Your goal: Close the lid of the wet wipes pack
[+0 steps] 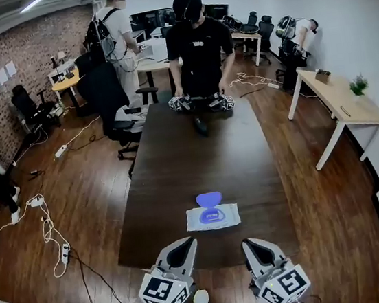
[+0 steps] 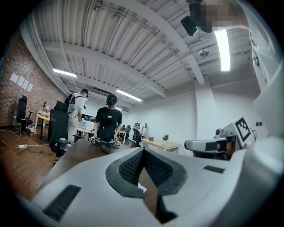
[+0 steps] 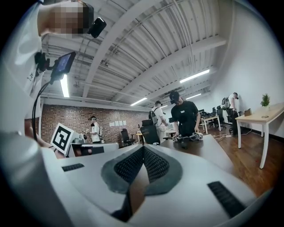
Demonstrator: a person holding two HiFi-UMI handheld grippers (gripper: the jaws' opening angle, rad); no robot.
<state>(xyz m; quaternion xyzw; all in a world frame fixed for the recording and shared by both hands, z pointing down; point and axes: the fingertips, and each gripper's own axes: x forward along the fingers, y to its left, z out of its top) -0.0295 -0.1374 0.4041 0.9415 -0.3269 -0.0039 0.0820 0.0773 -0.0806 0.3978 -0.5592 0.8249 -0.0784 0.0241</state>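
The wet wipes pack (image 1: 213, 218) lies flat on the dark table (image 1: 177, 163) near its front edge. Its blue lid (image 1: 209, 199) is flipped open toward the far side. Both grippers hover level at the table's near edge, short of the pack. My left gripper (image 1: 189, 241) is to the pack's front left, my right gripper (image 1: 246, 243) to its front right. In the left gripper view the jaws (image 2: 143, 151) meet at their tips with nothing between them. The right gripper view shows the same: jaws (image 3: 143, 148) shut and empty. The jaws hide the pack in both gripper views.
A person in black (image 1: 198, 46) stands at the table's far end over another pair of grippers (image 1: 200, 102). A small black object (image 1: 201, 126) lies nearby. Office chairs (image 1: 110, 99) stand left, a white desk (image 1: 342, 99) right, and cables (image 1: 48, 232) run over the floor.
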